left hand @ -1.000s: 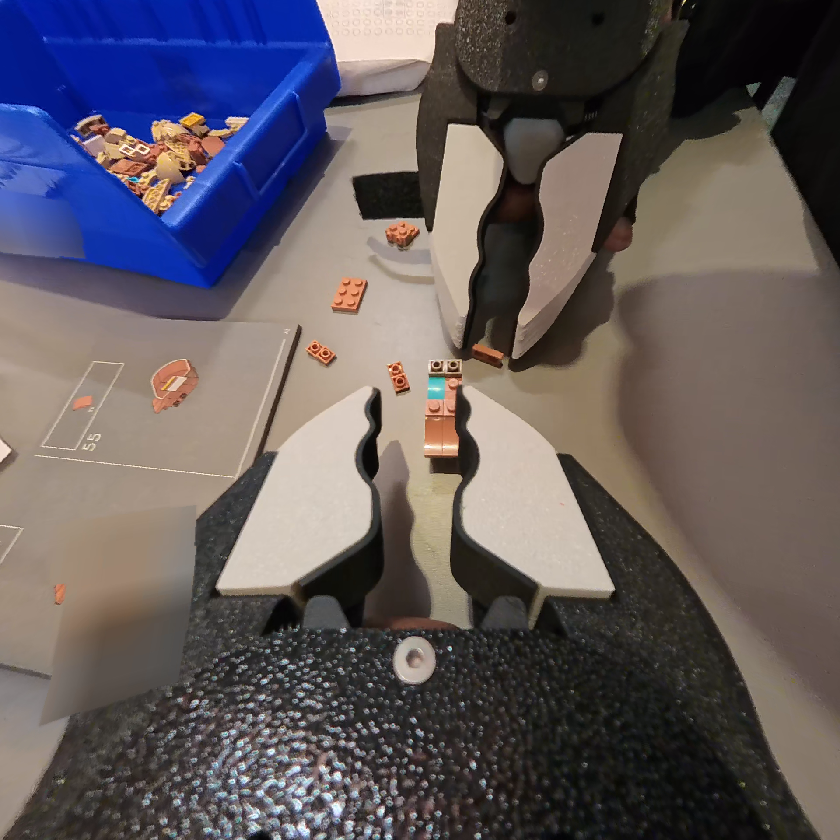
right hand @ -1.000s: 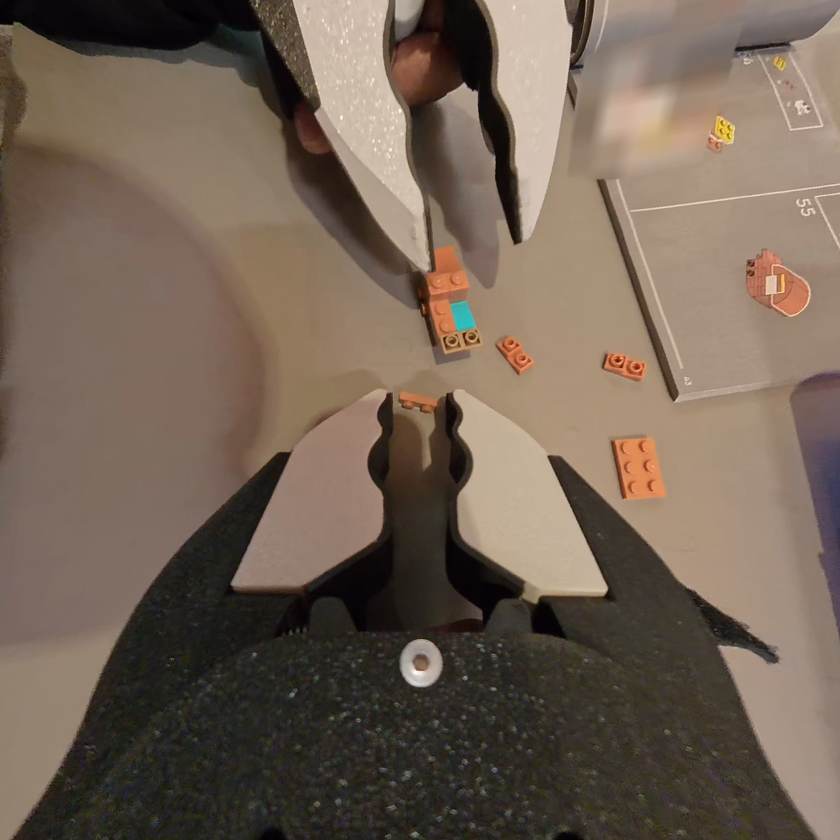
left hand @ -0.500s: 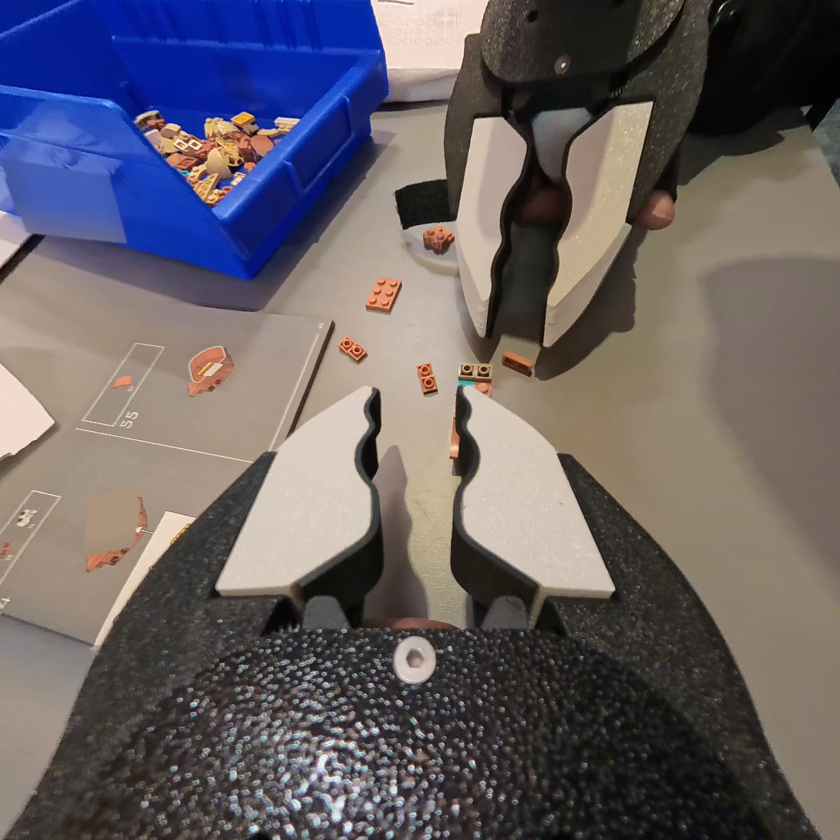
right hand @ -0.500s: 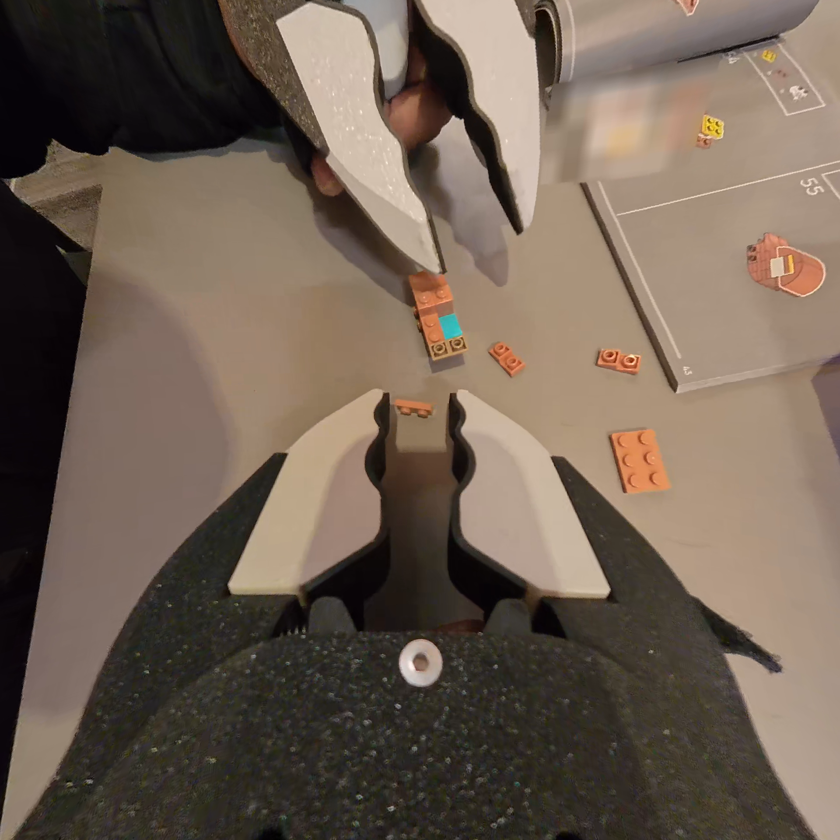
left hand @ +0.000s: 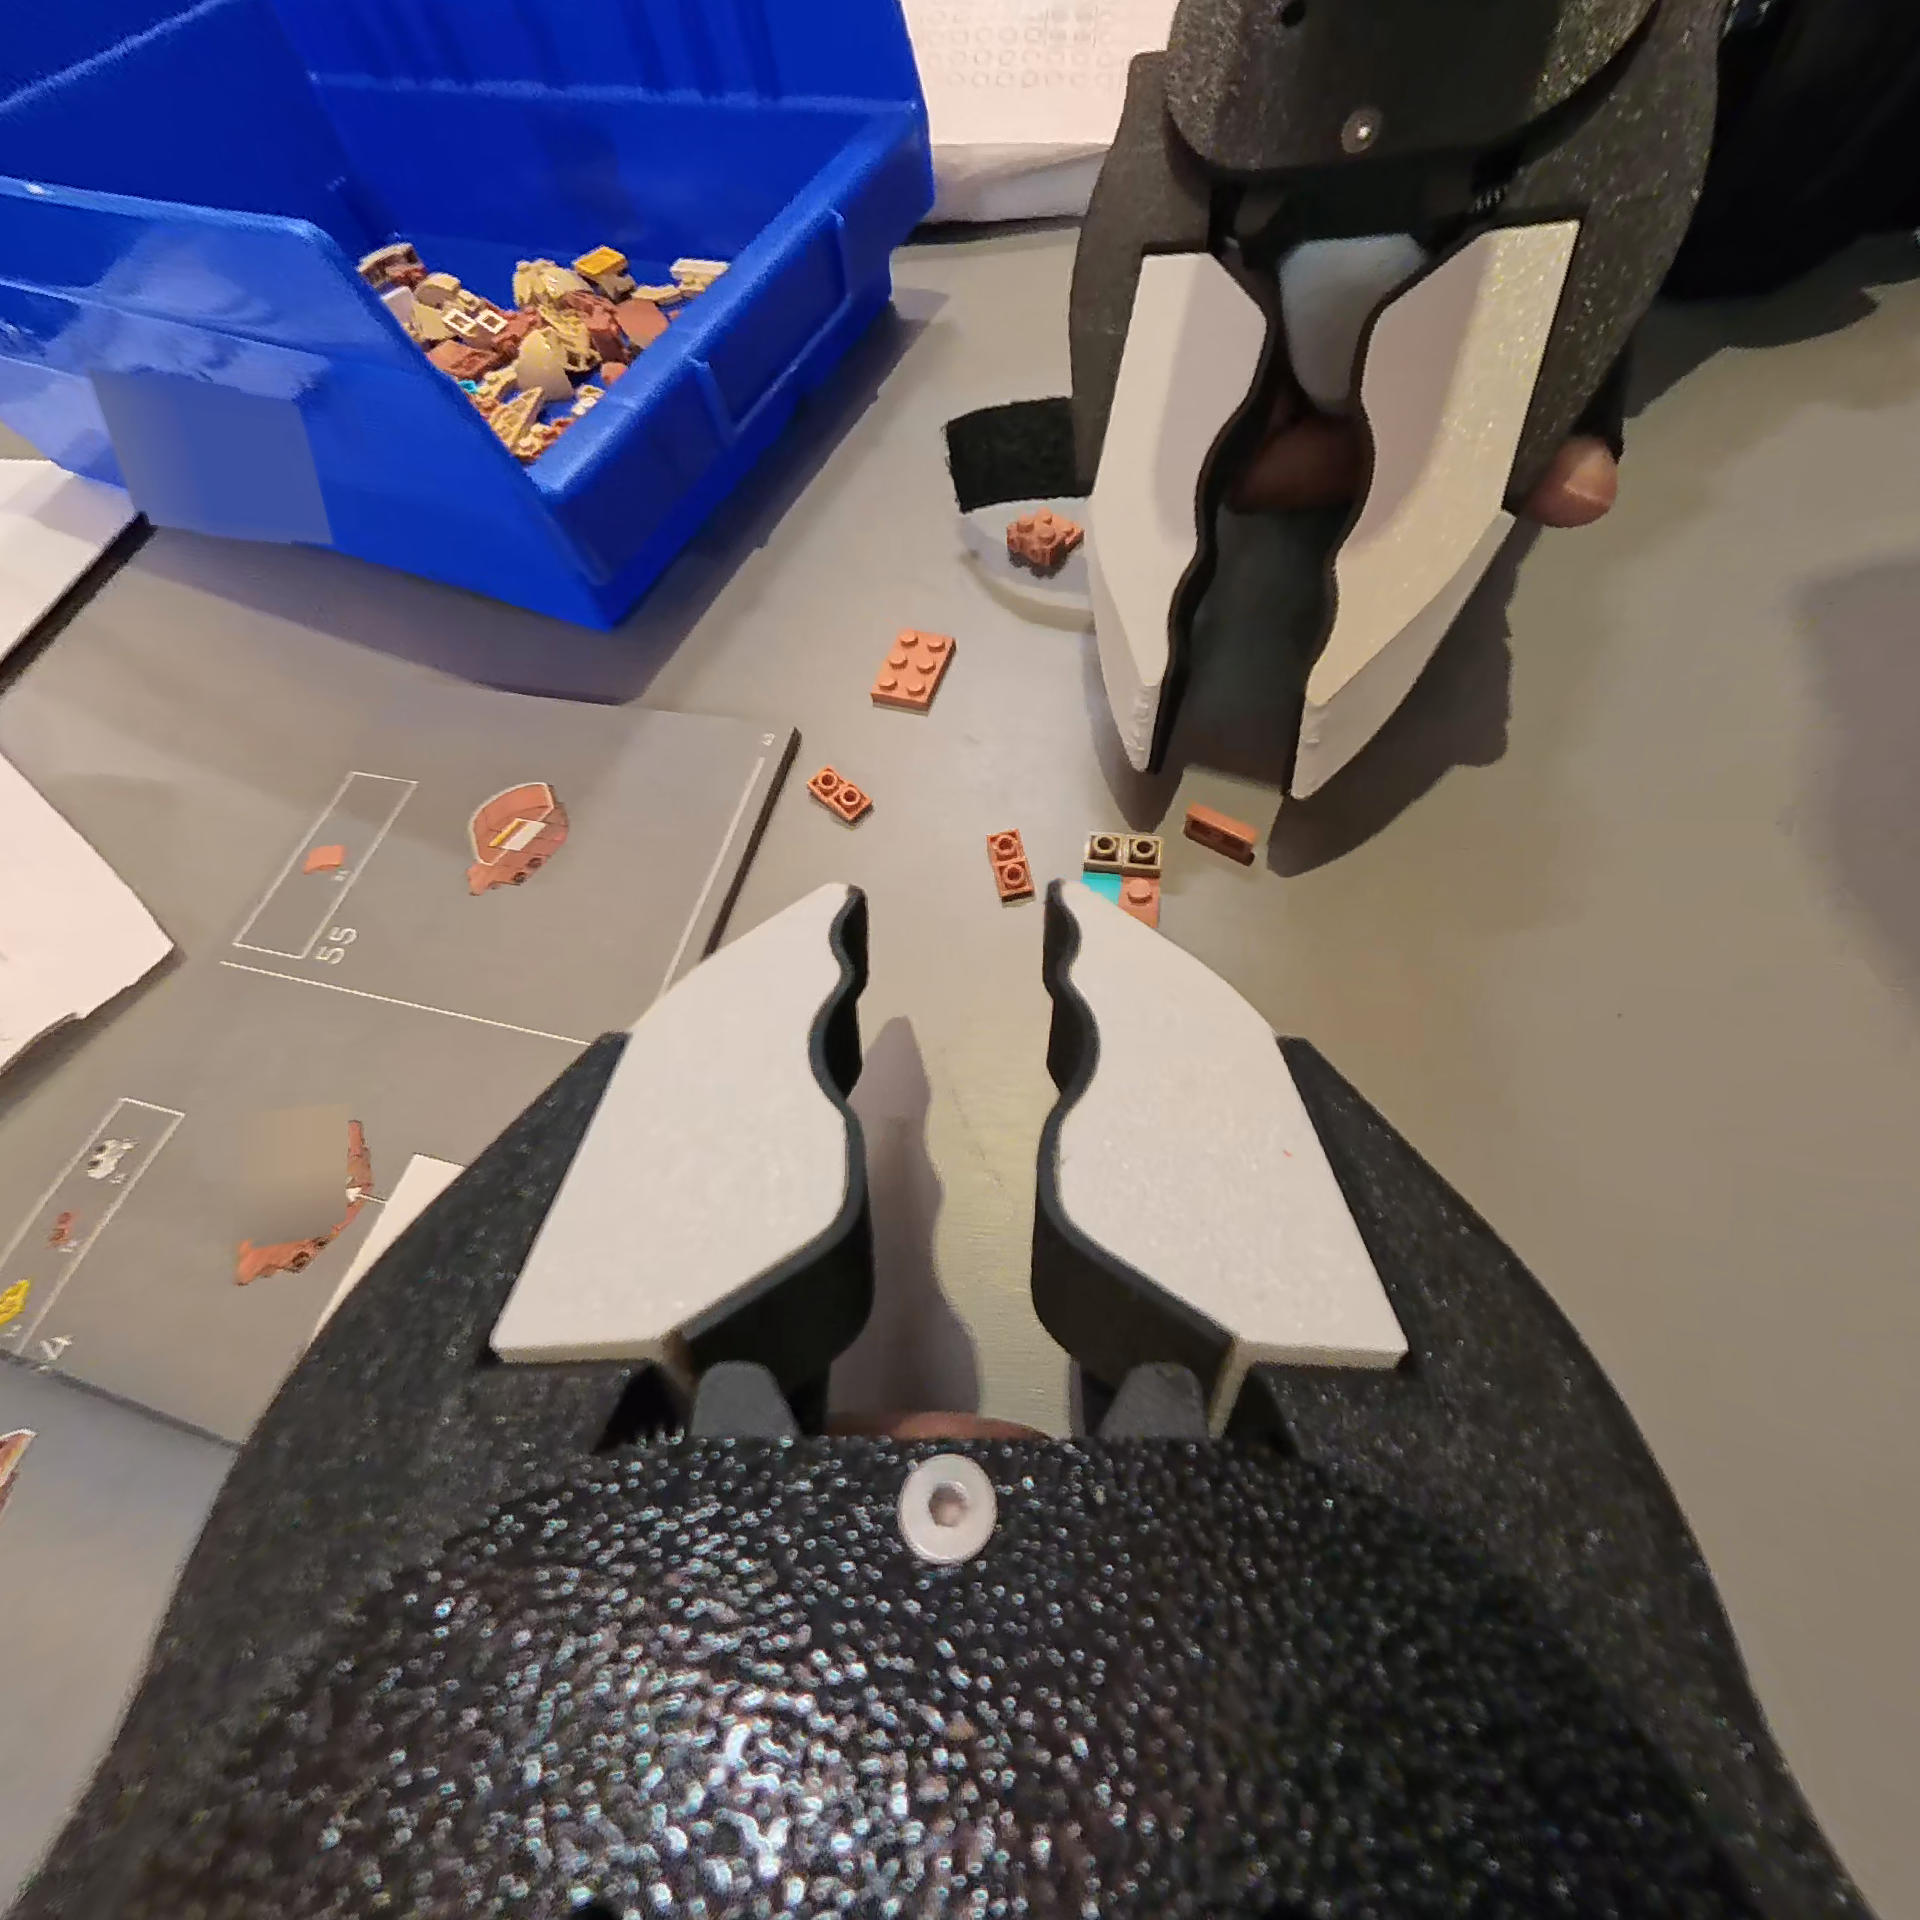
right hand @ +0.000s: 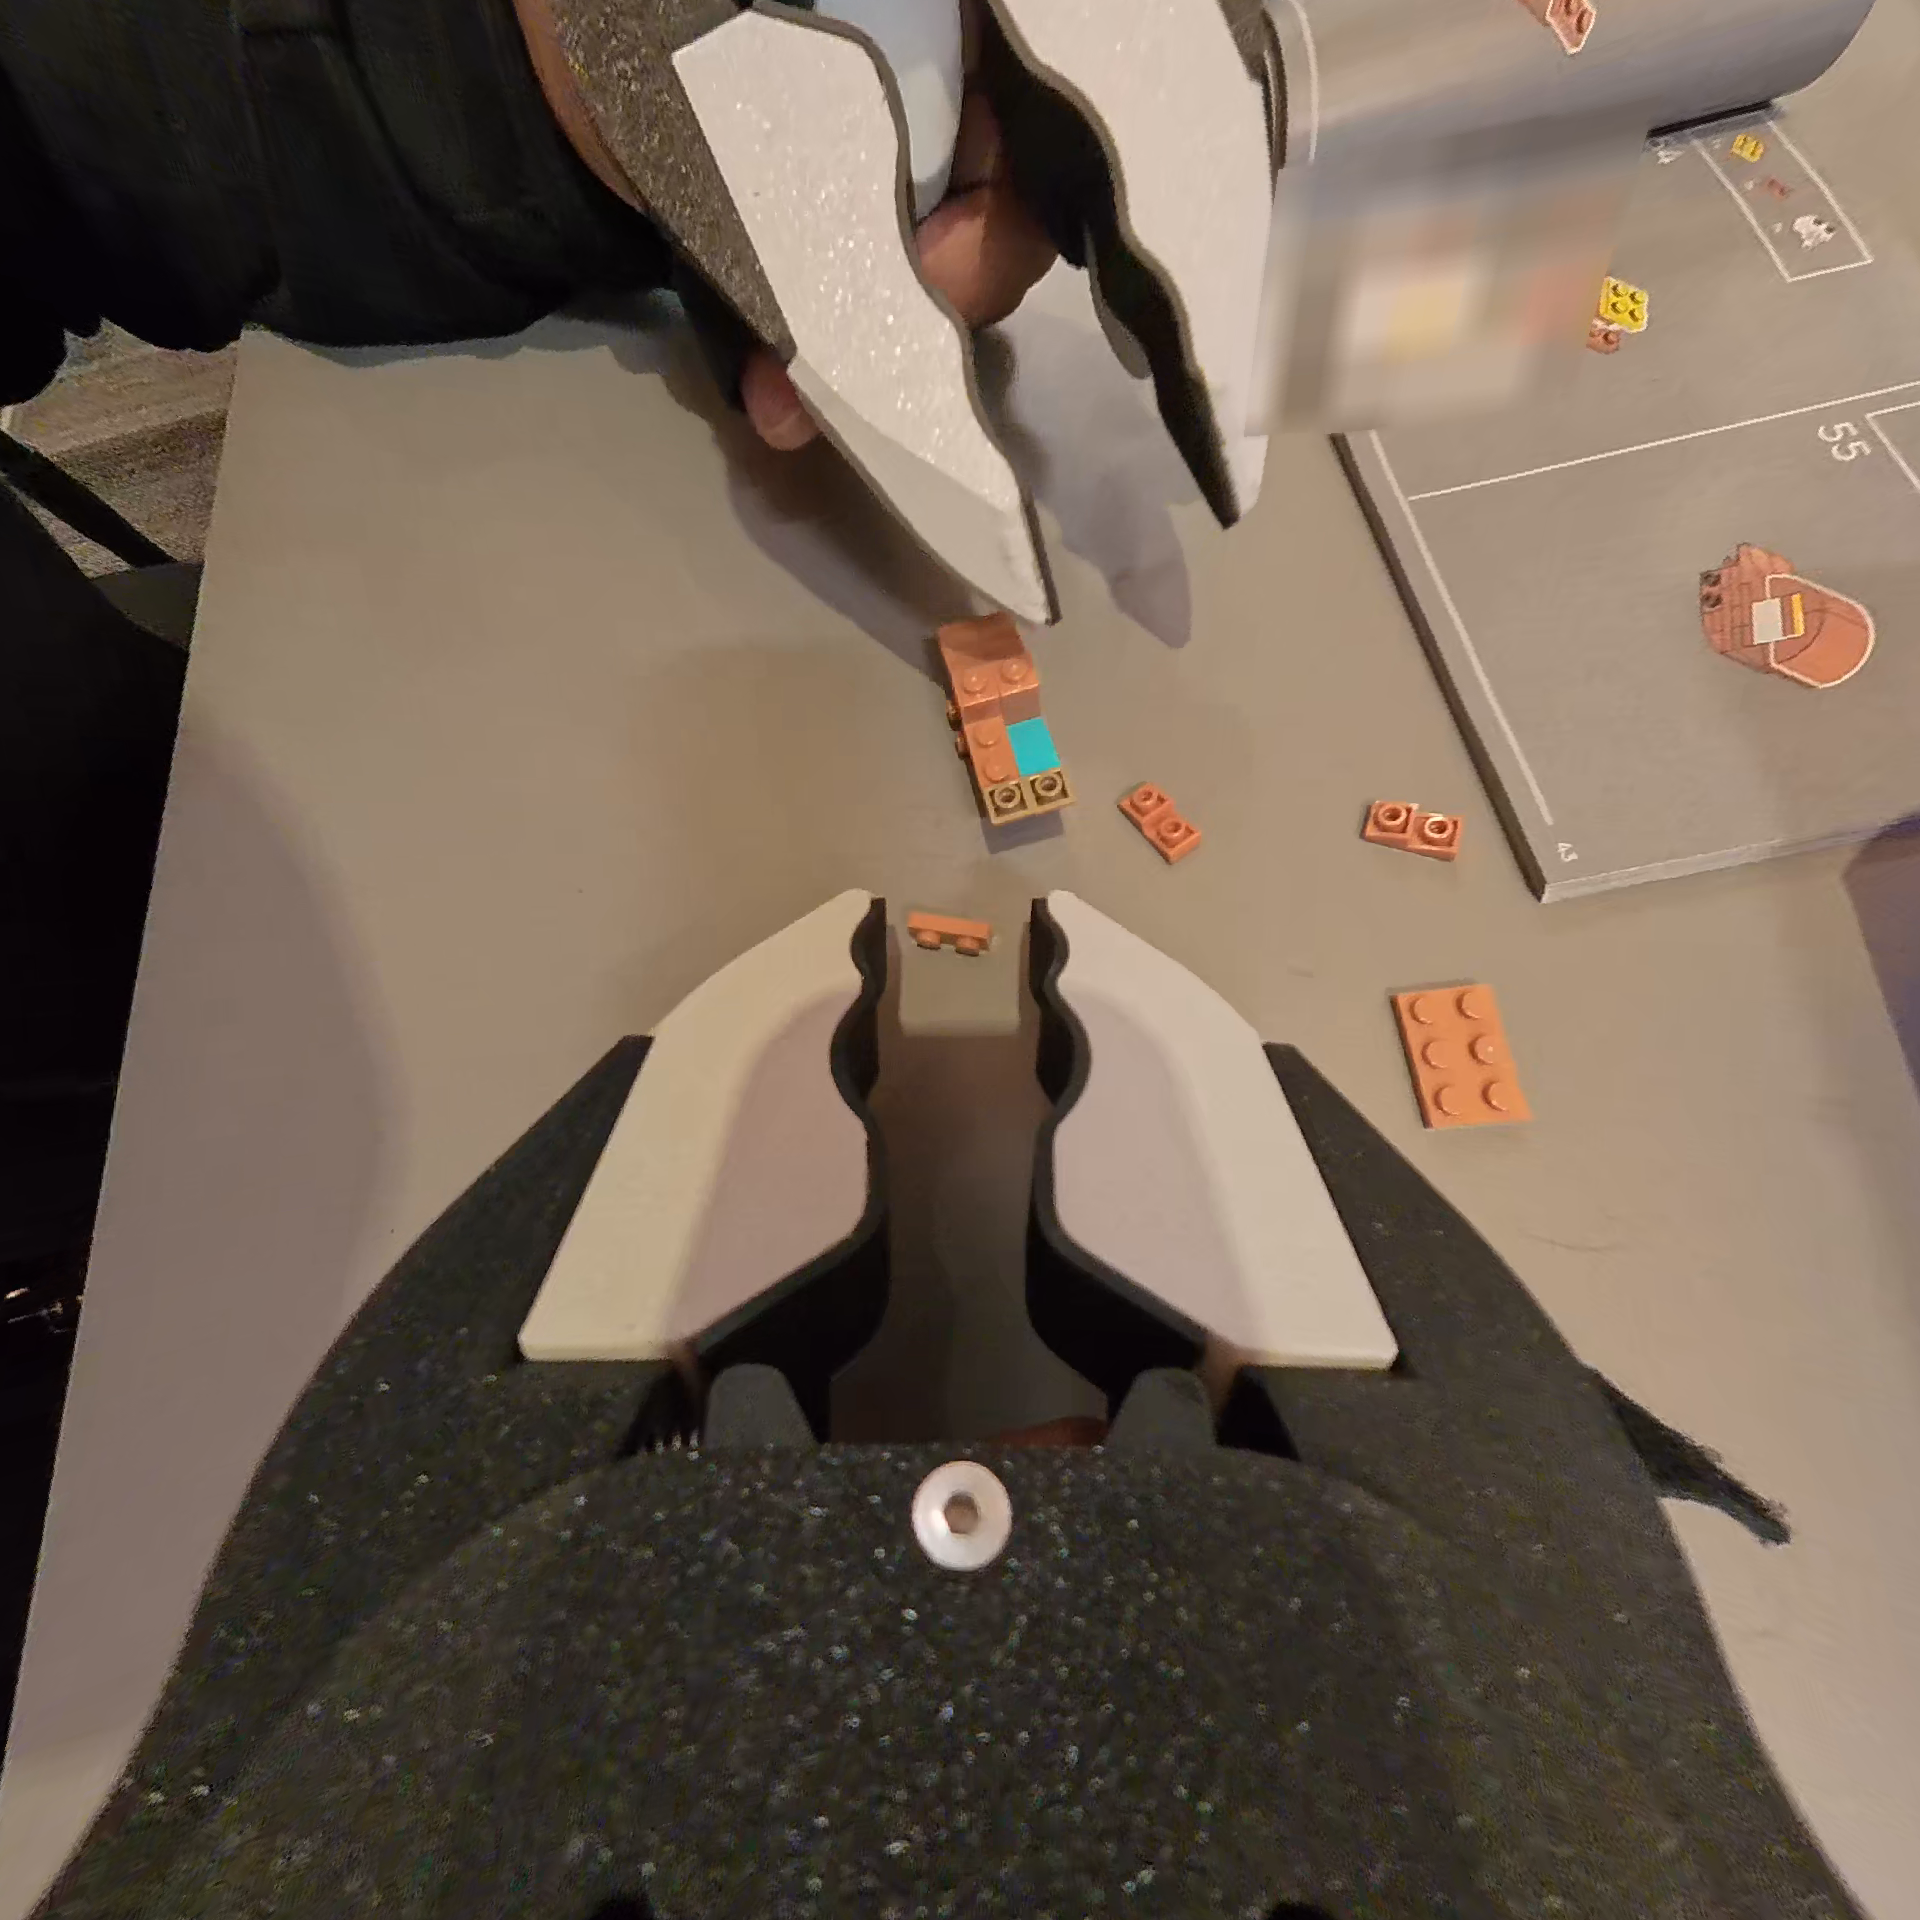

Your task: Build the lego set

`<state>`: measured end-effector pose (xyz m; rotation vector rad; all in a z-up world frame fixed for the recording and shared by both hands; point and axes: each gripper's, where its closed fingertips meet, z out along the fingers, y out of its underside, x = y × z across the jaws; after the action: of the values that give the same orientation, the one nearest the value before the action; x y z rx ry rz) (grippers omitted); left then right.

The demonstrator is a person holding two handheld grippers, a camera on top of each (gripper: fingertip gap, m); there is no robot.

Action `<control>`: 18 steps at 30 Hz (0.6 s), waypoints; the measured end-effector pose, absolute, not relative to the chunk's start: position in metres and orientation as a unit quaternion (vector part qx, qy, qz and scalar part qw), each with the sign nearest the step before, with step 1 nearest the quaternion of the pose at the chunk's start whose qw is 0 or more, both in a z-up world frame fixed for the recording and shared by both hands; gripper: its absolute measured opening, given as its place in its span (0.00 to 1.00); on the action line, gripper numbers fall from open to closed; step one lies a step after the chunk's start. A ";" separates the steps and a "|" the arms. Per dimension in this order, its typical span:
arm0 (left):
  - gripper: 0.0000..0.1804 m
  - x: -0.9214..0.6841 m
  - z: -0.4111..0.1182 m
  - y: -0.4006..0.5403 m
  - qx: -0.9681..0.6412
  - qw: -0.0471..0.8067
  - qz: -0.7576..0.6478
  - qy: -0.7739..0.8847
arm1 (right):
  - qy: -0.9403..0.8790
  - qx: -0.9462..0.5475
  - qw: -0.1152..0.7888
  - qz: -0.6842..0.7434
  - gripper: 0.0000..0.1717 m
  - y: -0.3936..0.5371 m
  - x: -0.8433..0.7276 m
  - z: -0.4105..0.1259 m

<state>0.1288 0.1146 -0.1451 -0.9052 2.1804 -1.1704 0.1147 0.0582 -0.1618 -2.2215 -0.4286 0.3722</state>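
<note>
**Brown thin plate lies loose between the right jaws; left jaws stand empty beside the teal-tiled build**

Left wrist view: The left gripper (left hand: 951, 904) is released, with bare grey bench (left hand: 1558, 1143) showing between its fingers and nothing in its grasp. The teal-tiled build (left hand: 1127, 873) lies just past its right fingertip, which hides much of it. Left of the build sit a two-stud plate (left hand: 1010, 864), a second two-stud plate (left hand: 840, 795) and the instruction booklet (left hand: 468, 883). Beyond it lie a six-stud plate (left hand: 914, 670) and the blue bin (left hand: 623, 312) of loose pieces. Just right of the build, the thin plate (left hand: 1221, 831) rests on its edge below the spread tips of the right gripper (left hand: 1226, 769).

Right wrist view: The right gripper (right hand: 956, 914) is released too. The thin plate (right hand: 951, 932) lies between its tips, on the near side of the build (right hand: 1003, 727), with a clear gap to each pad. In my judgement, a clean pinch would need those gaps evened out and the tips set level with the plate's short ends. One tip of the left gripper (right hand: 1132, 561) stands at the build's far end, and I cannot tell whether it touches.

Against a second ago, the right jaws stand wider and the thin plate has more room at each side. The left gripper has shifted so that its finger covers more of the build, and its camera takes in more of the bin.
</note>
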 end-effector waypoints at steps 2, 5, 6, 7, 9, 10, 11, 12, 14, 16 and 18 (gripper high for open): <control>0.17 0.129 -0.144 0.115 -0.333 0.253 -0.432 0.799 | -0.173 -0.882 0.413 0.144 0.15 0.058 0.114 -0.162; 0.17 0.129 -0.142 0.115 -0.329 0.265 -0.432 0.797 | -0.181 -0.883 0.411 0.136 0.15 0.058 0.113 -0.163; 0.17 0.129 -0.142 0.115 -0.329 0.267 -0.431 0.797 | -0.182 -0.883 0.410 0.134 0.16 0.058 0.113 -0.163; 0.17 0.129 -0.143 0.116 -0.329 0.267 -0.430 0.797 | -0.182 -0.883 0.411 0.134 0.16 0.058 0.113 -0.163; 0.17 0.129 -0.143 0.116 -0.330 0.266 -0.429 0.798 | -0.181 -0.883 0.412 0.134 0.16 0.058 0.113 -0.163; 0.17 0.129 -0.143 0.115 -0.329 0.266 -0.429 0.798 | -0.180 -0.883 0.412 0.135 0.16 0.058 0.113 -0.163; 0.17 0.129 -0.143 0.115 -0.327 0.267 -0.430 0.798 | -0.180 -0.883 0.413 0.134 0.16 0.058 0.114 -0.163; 0.17 0.128 -0.142 0.115 -0.325 0.269 -0.430 0.798 | -0.181 -0.883 0.413 0.133 0.16 0.058 0.113 -0.163; 0.17 0.128 -0.143 0.114 -0.321 0.270 -0.428 0.800 | -0.182 -0.883 0.412 0.133 0.16 0.058 0.113 -0.163; 0.17 0.127 -0.144 0.113 -0.320 0.268 -0.425 0.803 | -0.181 -0.883 0.412 0.135 0.17 0.058 0.113 -0.163; 0.17 0.127 -0.144 0.113 -0.318 0.269 -0.424 0.804 | -0.180 -0.882 0.413 0.136 0.17 0.058 0.113 -0.163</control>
<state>0.1271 0.1129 -0.1442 -0.8581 2.1676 -1.1428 0.1134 0.0578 -0.1625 -2.2178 -0.4519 0.3422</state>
